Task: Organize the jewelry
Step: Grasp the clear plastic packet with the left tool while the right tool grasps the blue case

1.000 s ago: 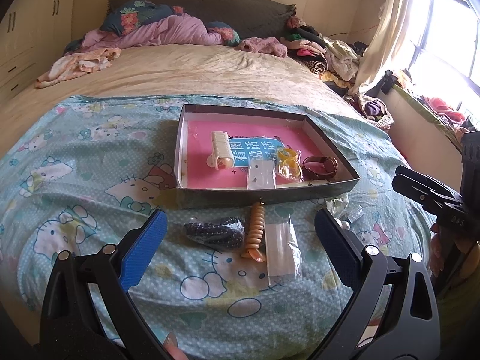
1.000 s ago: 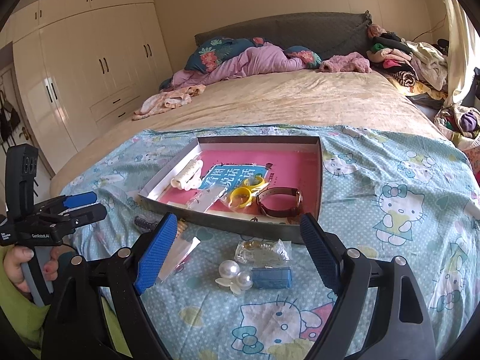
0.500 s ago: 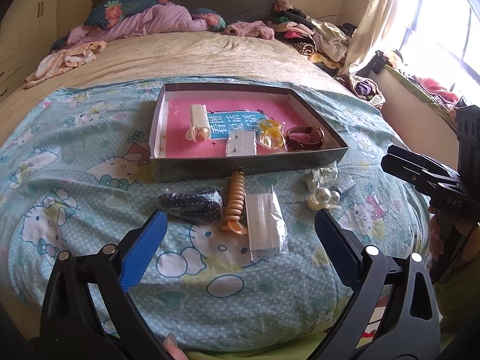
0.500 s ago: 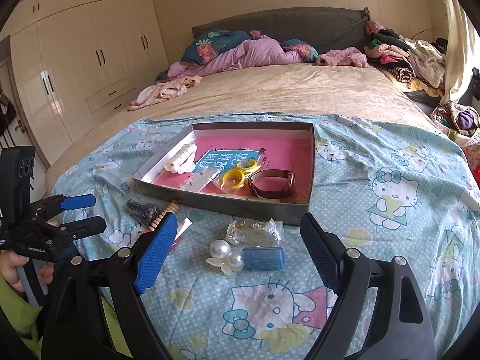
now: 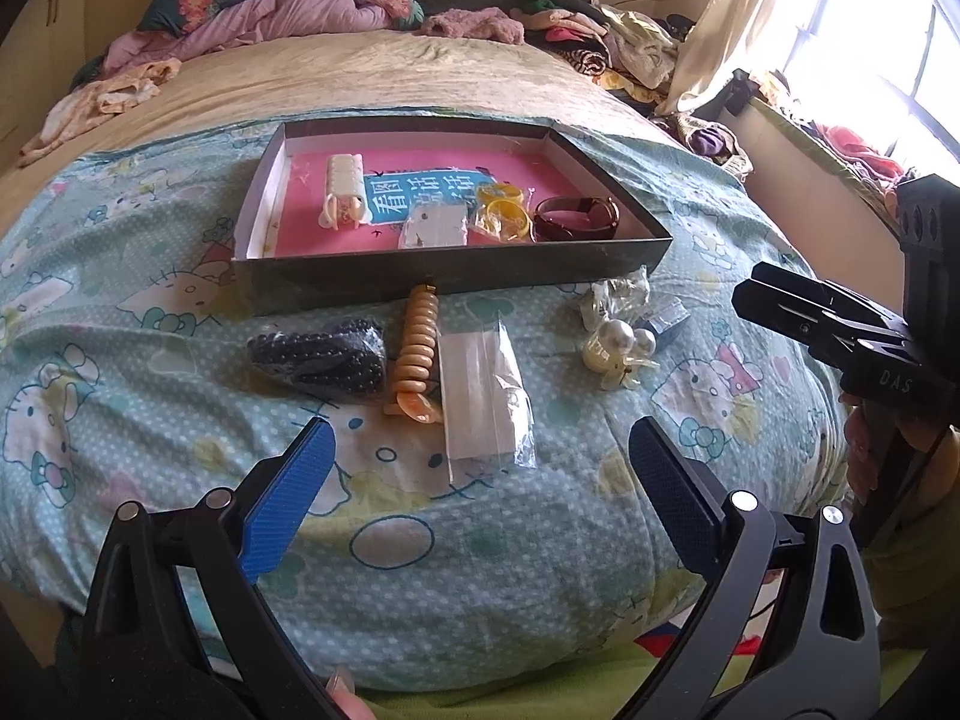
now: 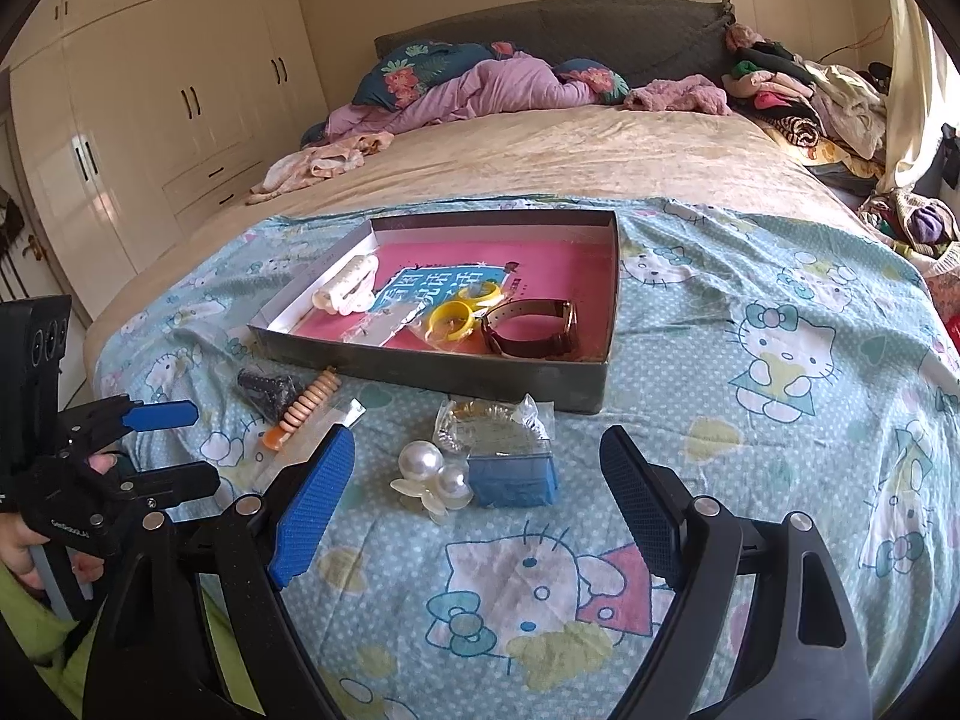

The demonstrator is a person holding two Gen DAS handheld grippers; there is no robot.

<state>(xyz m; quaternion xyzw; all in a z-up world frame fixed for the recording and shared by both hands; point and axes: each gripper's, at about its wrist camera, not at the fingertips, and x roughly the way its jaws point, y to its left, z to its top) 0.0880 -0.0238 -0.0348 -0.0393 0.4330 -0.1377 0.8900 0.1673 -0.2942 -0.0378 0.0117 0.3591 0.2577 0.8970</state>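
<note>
A shallow grey box (image 5: 456, 288) with a pink floor lies on the Hello Kitty sheet. It holds a white hair clip (image 5: 343, 195), a small bagged card (image 5: 433, 228), yellow rings (image 5: 501, 216) and a brown watch (image 5: 576, 219). In front of the box lie a dark beaded piece in a bag (image 5: 318, 354), an orange beaded clip (image 5: 415, 354), a clear plastic bag (image 5: 480, 402), a pearl clip (image 6: 429, 468), a blue box (image 6: 511, 474) and a bagged gold chain (image 6: 492, 426). My left gripper (image 5: 477, 438) hangs open just short of the clear bag. My right gripper (image 6: 477, 438) is open above the pearl clip and blue box.
The sheet (image 6: 780, 360) covers the near half of a large bed. Pillows and a purple quilt (image 6: 480, 90) lie at the head, with piled clothes (image 6: 798, 96) at the far right. White wardrobes (image 6: 150, 120) stand to the left and a bright window (image 5: 870, 30) to the right.
Both grippers have sunk towards the bed, so the loose items look larger. The left one also came forward and tipped down. Neither pair of jaws changed its width.
</note>
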